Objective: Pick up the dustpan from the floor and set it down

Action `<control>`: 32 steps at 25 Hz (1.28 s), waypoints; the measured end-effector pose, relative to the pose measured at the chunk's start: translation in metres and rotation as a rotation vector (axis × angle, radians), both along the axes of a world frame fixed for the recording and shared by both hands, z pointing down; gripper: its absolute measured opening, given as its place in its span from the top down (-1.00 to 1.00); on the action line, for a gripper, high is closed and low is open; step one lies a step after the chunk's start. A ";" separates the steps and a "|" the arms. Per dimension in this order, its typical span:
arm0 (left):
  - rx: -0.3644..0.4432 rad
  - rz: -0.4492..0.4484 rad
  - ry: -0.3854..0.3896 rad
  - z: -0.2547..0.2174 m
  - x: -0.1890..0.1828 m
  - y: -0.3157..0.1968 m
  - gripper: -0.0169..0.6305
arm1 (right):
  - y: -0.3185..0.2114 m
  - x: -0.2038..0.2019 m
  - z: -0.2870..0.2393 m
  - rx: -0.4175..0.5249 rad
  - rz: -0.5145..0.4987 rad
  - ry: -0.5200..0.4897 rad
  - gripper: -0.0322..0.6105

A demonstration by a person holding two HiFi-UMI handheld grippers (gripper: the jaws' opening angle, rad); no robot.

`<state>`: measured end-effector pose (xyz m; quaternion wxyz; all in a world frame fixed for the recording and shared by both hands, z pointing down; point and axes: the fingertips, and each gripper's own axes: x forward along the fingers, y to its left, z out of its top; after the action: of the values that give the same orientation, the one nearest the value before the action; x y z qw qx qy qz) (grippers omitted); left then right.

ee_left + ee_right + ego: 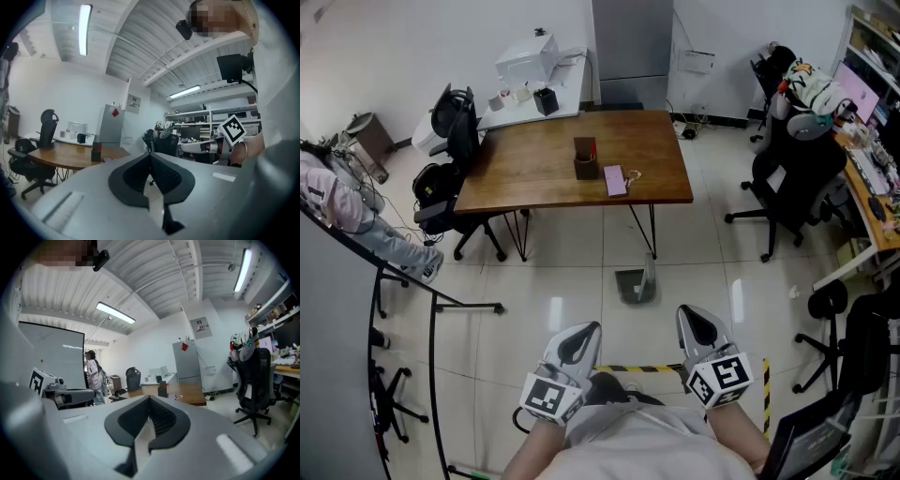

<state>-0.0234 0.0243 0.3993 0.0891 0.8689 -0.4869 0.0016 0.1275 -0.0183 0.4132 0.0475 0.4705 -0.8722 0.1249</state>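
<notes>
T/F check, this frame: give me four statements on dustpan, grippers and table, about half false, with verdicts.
1. The grey plastic dustpan sits on the white tiled floor, in front of the brown wooden table. True.
2. The right gripper holds the dustpan. False: its jaws are shut on nothing, clear of the dustpan.
3. The left gripper has its jaws together. True.
4. The table is bare. False: a dark pen holder and a pink notebook sit on it.

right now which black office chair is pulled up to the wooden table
The office chair at the wooden table's left end. The other office chairs stand off to the right, near the desk.
</notes>
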 end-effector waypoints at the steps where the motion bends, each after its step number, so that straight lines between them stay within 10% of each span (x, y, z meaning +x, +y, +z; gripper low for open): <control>1: -0.004 -0.001 -0.001 0.003 0.000 -0.003 0.90 | -0.003 -0.001 0.003 -0.003 -0.004 0.003 0.89; 21: -0.003 0.045 0.046 0.013 -0.086 -0.183 0.90 | -0.161 -0.047 0.031 -0.083 0.119 0.103 0.89; 26: -0.069 0.027 0.037 0.042 -0.095 -0.209 0.90 | -0.195 -0.048 0.102 -0.303 0.156 0.141 0.62; 32: -0.189 -0.009 0.053 0.093 -0.094 -0.224 0.90 | -0.218 -0.036 0.267 -0.845 0.065 0.291 0.01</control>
<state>-0.1175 -0.1993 0.4922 0.1835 0.8543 -0.4858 0.0240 0.0914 -0.2366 0.6804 0.3538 0.4498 -0.7136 0.4040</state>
